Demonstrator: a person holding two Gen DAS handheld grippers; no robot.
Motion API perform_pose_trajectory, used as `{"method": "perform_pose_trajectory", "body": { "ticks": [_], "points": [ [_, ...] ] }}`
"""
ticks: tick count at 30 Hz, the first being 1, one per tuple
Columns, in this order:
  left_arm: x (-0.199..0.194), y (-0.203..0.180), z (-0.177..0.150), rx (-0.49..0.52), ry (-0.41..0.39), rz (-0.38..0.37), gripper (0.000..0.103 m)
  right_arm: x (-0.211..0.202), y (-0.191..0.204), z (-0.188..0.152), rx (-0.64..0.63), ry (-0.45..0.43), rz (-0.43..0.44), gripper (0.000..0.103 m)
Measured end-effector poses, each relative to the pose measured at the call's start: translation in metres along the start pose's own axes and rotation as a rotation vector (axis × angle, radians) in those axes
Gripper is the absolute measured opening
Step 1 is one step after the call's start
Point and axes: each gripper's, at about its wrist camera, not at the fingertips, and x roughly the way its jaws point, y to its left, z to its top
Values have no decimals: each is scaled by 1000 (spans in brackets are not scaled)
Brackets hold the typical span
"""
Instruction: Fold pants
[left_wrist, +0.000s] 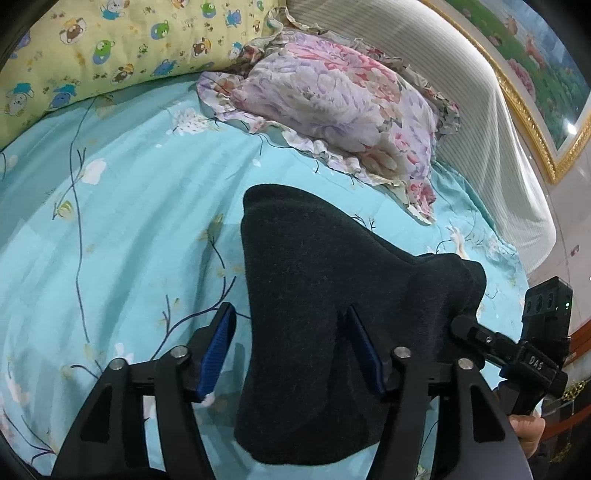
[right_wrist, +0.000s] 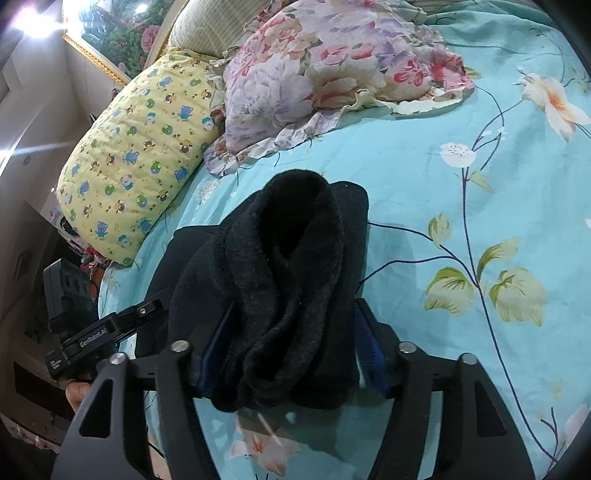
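Dark navy pants (left_wrist: 314, 295) lie folded in a compact bundle on a turquoise flowered bedsheet (left_wrist: 129, 221). My left gripper (left_wrist: 291, 328) is open over the bundle's left part, its left finger beside the cloth, its right finger pressed into it. In the right wrist view the thick folded end of the pants (right_wrist: 288, 288) fills the gap between the fingers of my right gripper (right_wrist: 291, 325), which stand wide apart around it. The right gripper also shows in the left wrist view (left_wrist: 517, 350), at the bundle's right end. The left gripper shows in the right wrist view (right_wrist: 103, 332).
A floral ruffled pillow (left_wrist: 340, 110) and a yellow cartoon-print pillow (left_wrist: 92, 55) lie at the head of the bed. A striped padded headboard (left_wrist: 461, 92) and a gold-framed picture (left_wrist: 535, 74) stand behind. The bed's edge is at the right in the left wrist view.
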Motion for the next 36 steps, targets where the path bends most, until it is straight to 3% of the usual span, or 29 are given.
{"method": "perform_pose_trajectory", "body": {
  "ticks": [3,6,19,26,30,36],
  "points": [
    [-5,1,-4,8,-9,1,69,-4,0,-2,13,-13,-3,81],
    [-9,2,-8,12,-9,9,71,-8,3,-6,3,-28,-3,83],
    [-32,4,-24,16,-36,37,79,-25,16,-25,-65,-73,-61,88],
    [-47,-6,-37,88,-82,72,81,-33,26,-35,-128,-82,-100,89],
    [-52,-12,-44,119,-89,86,81,-38,34,-41,-178,-104,-123,95],
    [-53,-15,-51,132,-86,97,81,-41,44,-52,-234,-105,-155,97]
  ]
}}
